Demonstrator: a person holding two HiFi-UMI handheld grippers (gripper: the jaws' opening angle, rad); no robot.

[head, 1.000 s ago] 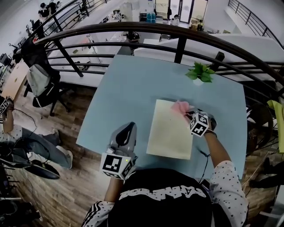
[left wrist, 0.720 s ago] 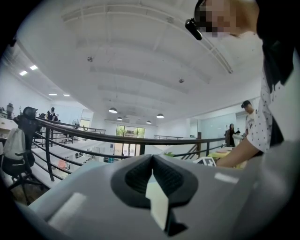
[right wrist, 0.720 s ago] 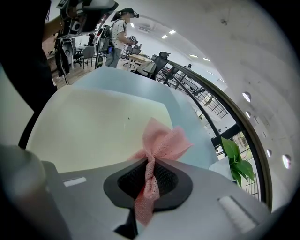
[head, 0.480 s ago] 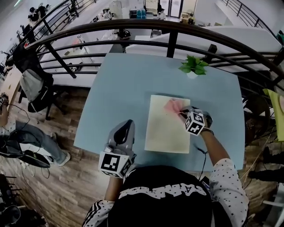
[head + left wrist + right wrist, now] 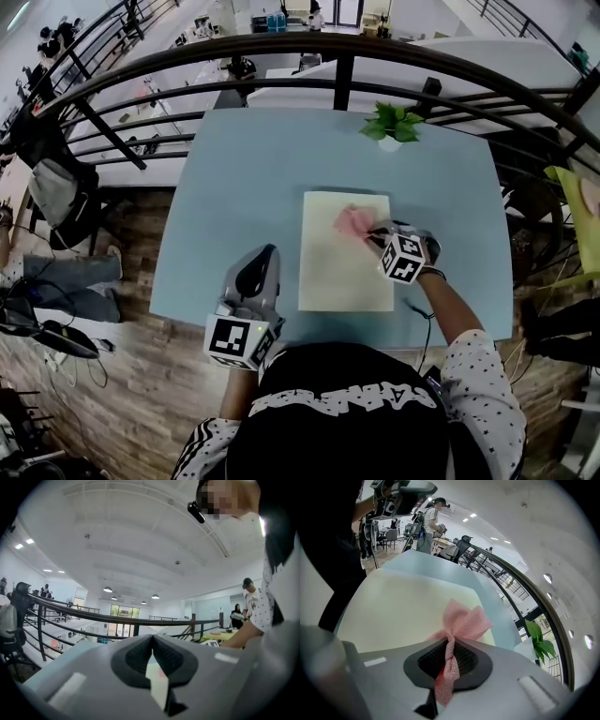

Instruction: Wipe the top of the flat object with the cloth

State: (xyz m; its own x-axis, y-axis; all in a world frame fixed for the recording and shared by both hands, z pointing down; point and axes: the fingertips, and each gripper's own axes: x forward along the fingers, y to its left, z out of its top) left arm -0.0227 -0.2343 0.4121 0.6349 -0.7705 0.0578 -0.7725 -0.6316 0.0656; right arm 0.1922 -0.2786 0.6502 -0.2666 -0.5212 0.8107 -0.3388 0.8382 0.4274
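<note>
Pressing the pink cloth (image 5: pixel 354 222), clenched in the right gripper (image 5: pixel 377 234), flat across the cream board (image 5: pixel 342 272) should wipe best; left gripper (image 5: pixel 261 267) hangs closed, empty.

head view: steeply down over tabletop (image 5: pixel 244 187) | left gripper (image 5: pixel 264 255) view: tilted up, past railing (image 5: pixel 93 616) | right gripper (image 5: pixel 375 234) view: close, skimming tabletop; shares plant (image 5: pixel 389 122) with head

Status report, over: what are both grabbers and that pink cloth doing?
Right gripper shut on pink mesh cloth, cloth on far-right part of cream flat board. Left gripper shut, empty, off the board. Potted green plant stands clear.
</note>
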